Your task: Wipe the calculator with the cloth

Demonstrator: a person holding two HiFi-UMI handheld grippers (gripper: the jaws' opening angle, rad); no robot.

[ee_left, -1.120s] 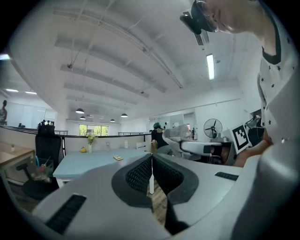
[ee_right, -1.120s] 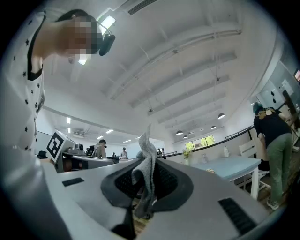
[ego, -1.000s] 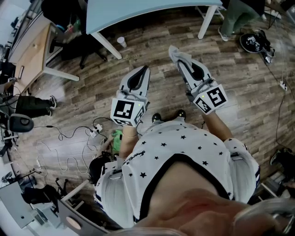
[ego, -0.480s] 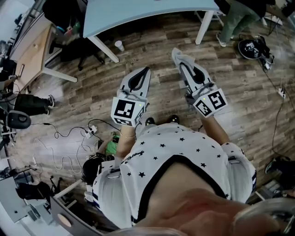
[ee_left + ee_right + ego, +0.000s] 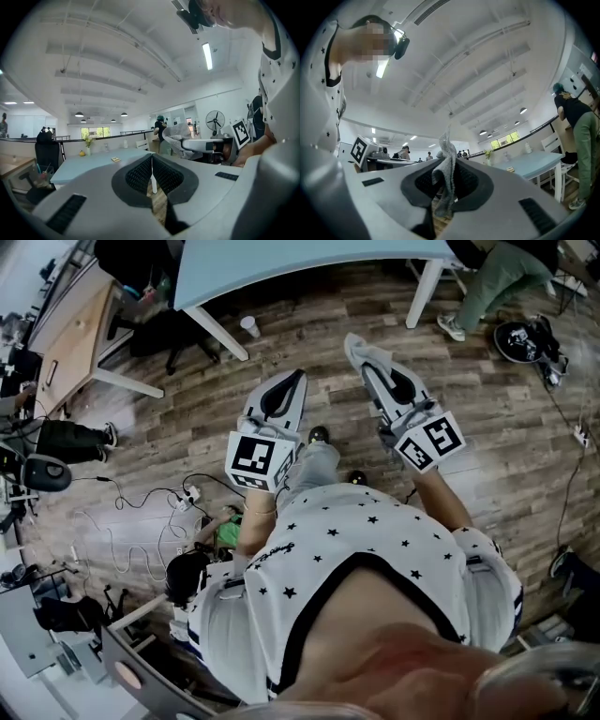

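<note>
My left gripper is held out over the wooden floor, jaws shut with nothing between them. To its right, my right gripper is shut on a grey cloth, whose crumpled end sticks out past the tips. The left gripper view also shows the cloth bunched at the right gripper's end. Ahead stands a light blue table. A small flat thing lies on its top, too small to tell what it is.
A paper cup stands on the floor by the table's white leg. A wooden desk and cables are at the left. A person in green trousers stands at the far right, near a black bag.
One of the wearer's feet has stepped forward between the two grippers. Both grippers stay held out in front, the right one still shut on the cloth.
</note>
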